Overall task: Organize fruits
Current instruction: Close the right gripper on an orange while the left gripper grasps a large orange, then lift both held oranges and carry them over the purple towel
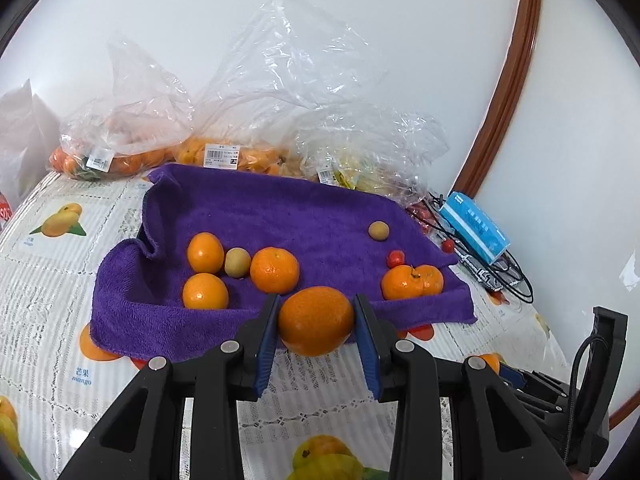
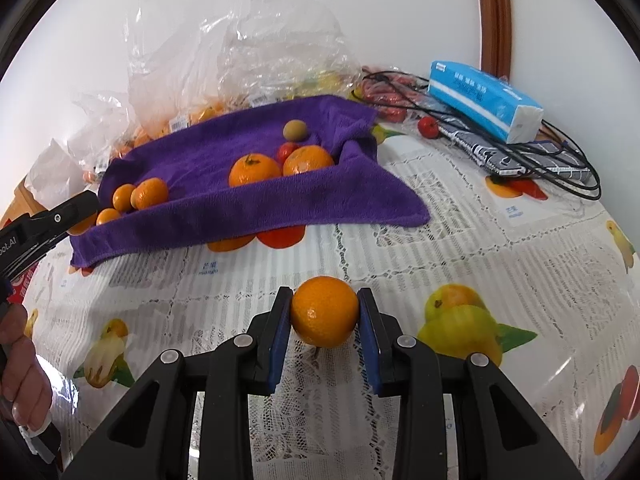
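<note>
My left gripper (image 1: 316, 320) is shut on an orange (image 1: 315, 320) and holds it just above the near edge of the purple towel (image 1: 280, 212). On the towel lie several oranges (image 1: 274, 270), two small brown fruits (image 1: 237, 263) and a small red fruit (image 1: 396, 258). My right gripper (image 2: 325, 312) is shut on another orange (image 2: 324, 311), held over the tablecloth in front of the towel (image 2: 224, 200). The left gripper (image 2: 44, 224) shows at the left edge of the right wrist view.
Clear plastic bags of oranges (image 1: 224, 152) and other fruit stand behind the towel against the wall. A blue tissue pack (image 2: 484, 100), black cables (image 2: 552, 160) and a loose red fruit (image 2: 428, 126) lie to the right. The fruit-printed tablecloth (image 2: 440, 240) covers the table.
</note>
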Demonstrator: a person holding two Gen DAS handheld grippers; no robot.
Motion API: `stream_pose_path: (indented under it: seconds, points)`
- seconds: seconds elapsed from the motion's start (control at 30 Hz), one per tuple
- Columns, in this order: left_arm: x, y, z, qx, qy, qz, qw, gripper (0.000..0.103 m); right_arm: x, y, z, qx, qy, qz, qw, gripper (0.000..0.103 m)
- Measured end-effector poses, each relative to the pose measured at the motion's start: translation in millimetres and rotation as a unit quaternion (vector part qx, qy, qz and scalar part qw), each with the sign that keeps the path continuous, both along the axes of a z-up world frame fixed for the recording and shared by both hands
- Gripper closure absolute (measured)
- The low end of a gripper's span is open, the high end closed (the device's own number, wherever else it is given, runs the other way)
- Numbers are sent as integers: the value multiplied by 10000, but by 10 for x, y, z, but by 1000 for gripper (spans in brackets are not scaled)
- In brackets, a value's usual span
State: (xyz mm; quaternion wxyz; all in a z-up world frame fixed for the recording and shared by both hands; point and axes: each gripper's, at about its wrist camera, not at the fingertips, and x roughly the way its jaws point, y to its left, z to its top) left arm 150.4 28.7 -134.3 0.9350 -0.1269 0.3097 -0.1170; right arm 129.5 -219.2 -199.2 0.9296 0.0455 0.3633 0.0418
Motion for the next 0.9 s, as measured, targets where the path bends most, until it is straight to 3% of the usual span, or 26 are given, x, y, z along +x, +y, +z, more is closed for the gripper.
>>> stream_pose_path:
  seconds: [0.9]
  points:
    - [-58,32,63,-277,-118,-48,9995,68,31,28,-20,-71,72,-8,9999,71]
